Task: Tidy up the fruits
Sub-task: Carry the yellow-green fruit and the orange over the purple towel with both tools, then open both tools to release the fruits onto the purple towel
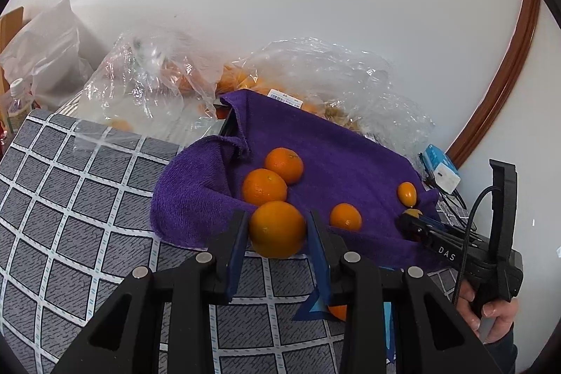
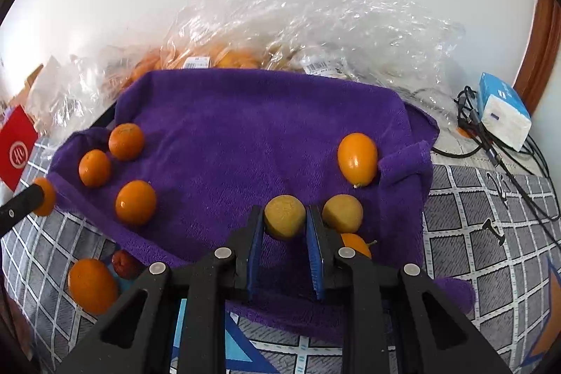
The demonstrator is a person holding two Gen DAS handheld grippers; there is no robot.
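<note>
Towel [image 2: 252, 128] is the stage: left gripper [image 1: 277, 230] clamps an orange [image 1: 277, 228] at its near edge, right gripper [image 2: 284, 219] pinches a yellowish fruit [image 2: 284, 216] on it; bagged fruit [image 2: 228, 58] behind is blurred.

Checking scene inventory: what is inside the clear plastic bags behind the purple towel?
The clear plastic bags hold orange fruit with label stickers showing; crinkled plastic and the purple towel hide how many.

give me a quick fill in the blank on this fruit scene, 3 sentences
The left gripper is shut on a round ____ fruit.
The right gripper holds a duller yellowish fruit over the ____ towel.
Behind the towel lie crumpled clear ____ bags holding more fruit.

Missing words: orange; purple; plastic
</note>
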